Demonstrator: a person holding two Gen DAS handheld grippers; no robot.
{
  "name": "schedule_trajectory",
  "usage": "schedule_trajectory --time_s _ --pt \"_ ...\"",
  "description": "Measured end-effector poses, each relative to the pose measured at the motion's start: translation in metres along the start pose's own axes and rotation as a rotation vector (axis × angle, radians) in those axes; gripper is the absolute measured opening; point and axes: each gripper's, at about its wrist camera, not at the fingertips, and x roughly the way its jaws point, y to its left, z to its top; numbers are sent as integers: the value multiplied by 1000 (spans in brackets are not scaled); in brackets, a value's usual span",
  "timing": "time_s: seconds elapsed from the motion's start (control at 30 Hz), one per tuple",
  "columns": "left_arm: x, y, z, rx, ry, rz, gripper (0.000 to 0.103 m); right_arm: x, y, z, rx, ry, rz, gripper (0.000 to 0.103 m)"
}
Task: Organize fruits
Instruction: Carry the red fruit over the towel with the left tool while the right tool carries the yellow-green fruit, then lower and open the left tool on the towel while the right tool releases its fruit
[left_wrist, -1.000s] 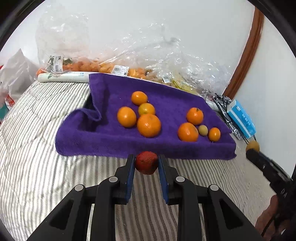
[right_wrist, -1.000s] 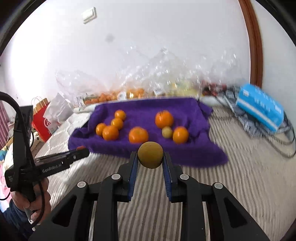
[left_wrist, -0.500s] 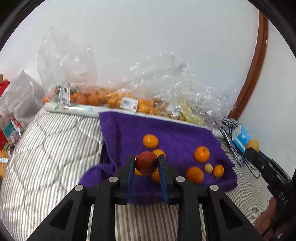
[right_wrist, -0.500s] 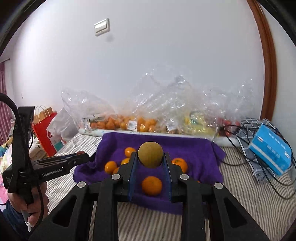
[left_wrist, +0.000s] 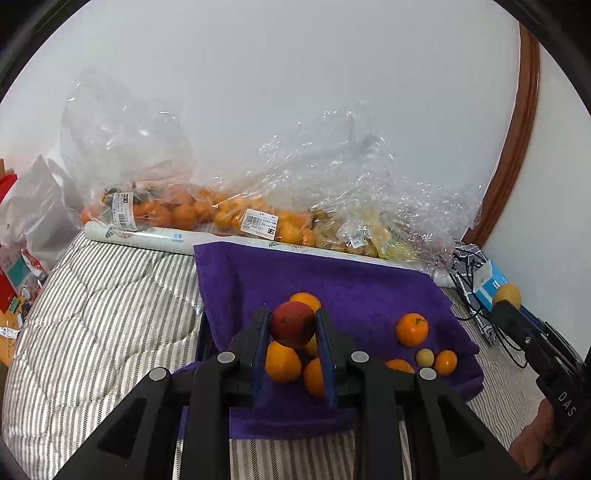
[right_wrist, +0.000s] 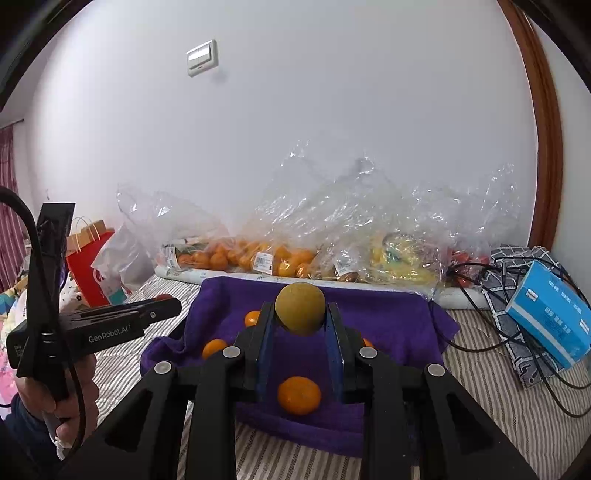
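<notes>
The left gripper grips a red fruit between its pads, held above the purple towel where oranges lie, the nearest at 6 o'clock of the fruit. The right gripper clamps a yellow-green fruit over the same towel, one orange at 6 o'clock below it. Bags of fruit line the wall at 12 o'clock.

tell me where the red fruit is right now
The red fruit is pinched between the left gripper fingers, centre of the left wrist view, held above the purple towel in front of the oranges lying on it.
</notes>
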Motion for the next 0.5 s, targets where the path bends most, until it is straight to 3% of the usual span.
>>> schedule_trajectory --time_s 0.5 --pt "21 -3 -1 3 26 11 24 17 -35 -12 90 35 -35 27"
